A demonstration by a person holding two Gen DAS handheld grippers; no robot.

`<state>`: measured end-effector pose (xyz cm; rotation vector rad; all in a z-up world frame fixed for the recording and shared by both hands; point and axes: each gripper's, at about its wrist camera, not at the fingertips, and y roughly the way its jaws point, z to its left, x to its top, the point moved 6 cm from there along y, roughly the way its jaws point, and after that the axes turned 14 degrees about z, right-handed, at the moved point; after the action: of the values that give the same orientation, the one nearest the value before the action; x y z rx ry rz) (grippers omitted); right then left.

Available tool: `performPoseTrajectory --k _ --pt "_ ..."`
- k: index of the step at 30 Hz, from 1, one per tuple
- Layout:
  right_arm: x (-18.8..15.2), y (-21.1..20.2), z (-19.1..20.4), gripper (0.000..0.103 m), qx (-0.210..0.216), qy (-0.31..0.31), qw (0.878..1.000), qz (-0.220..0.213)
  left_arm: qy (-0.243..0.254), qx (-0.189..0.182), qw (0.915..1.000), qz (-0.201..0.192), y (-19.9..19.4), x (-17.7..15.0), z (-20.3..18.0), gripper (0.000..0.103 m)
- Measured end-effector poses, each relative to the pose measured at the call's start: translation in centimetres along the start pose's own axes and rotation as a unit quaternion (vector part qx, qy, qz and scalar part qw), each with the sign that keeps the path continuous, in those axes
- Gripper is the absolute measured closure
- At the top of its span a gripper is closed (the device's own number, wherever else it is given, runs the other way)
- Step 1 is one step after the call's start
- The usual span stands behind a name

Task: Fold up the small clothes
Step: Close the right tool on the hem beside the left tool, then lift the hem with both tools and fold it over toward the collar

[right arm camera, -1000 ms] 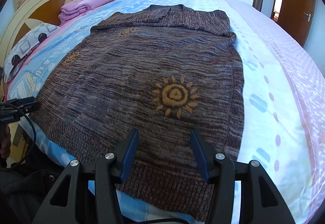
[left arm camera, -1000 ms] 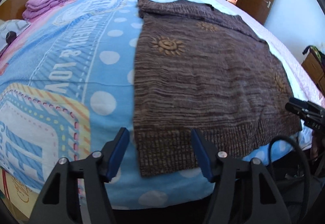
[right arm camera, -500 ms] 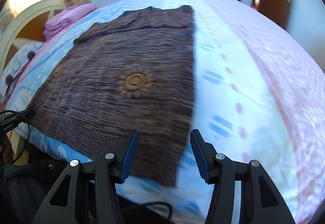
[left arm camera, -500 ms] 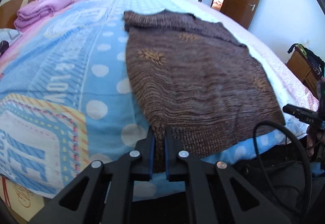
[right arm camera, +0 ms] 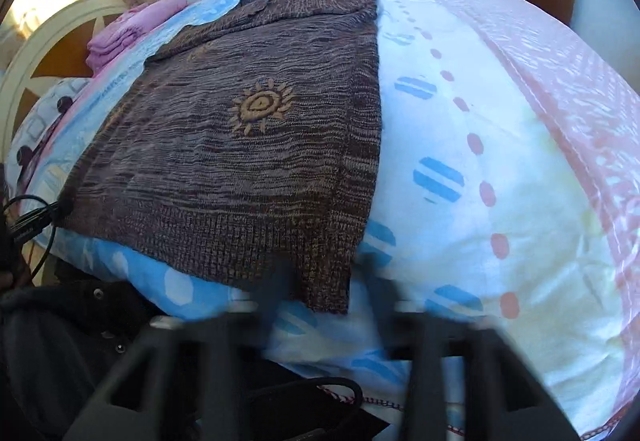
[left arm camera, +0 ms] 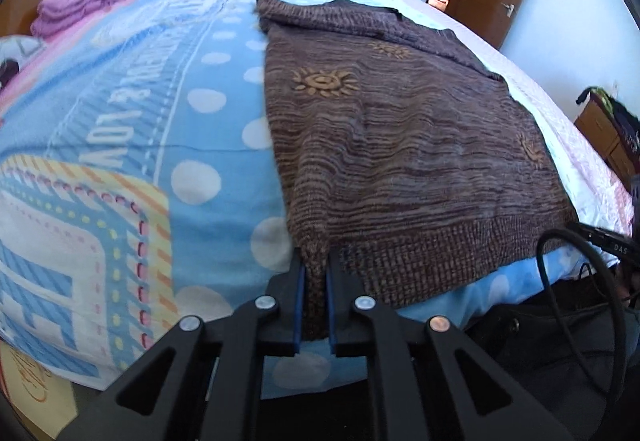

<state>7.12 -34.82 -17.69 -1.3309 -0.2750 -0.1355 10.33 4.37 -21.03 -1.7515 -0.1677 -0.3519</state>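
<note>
1. The brown knit sweater (left arm camera: 400, 145) lies flat on the bed (left arm camera: 132, 145), hem toward the person.
2. The left gripper (left arm camera: 315, 273) is clamped on the hem's left corner; a thin pinch of ribbing could slip out when lifted.
3. The right gripper (right arm camera: 326, 281) is motion-blurred, its jaws just closing around the right corner; whether they bite the knit is unclear, and a miss would skew the fold.

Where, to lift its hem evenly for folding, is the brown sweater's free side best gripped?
The brown sweater's free hem corner, approached from the bed's near edge, jaws straddling the knit. That corner lies flat right at the edge, and the left gripper pinches the opposite hem corner.
</note>
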Motion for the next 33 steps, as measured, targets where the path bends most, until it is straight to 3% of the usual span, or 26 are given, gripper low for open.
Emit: performPoseTrajectory --k 6,12,17,33 --pt "0.3 -6.0 -0.8 0.098 0.072 0.010 0.995 -0.065 0.007 -0.068 0.9973 -0.028 -3.6 0.3 -0.2 0.095" --pt "-0.1 -8.6 -1.2 0.098 0.119 0.027 0.988 -0.095 0.008 -0.088 0.9949 -0.049 -4.9 1.2 -0.1 0.095" --pt "1.6 -8.4 -0.8 0.098 0.118 0.028 0.987 -0.103 -0.026 -0.111 0.9924 -0.047 -4.7 3.2 1.5 0.095" --pt "12.3 -12.2 -1.4 0.098 0.094 0.026 0.978 -0.186 -0.012 -0.121 0.9855 -0.119 -7.8 14.4 1.4 0.095"
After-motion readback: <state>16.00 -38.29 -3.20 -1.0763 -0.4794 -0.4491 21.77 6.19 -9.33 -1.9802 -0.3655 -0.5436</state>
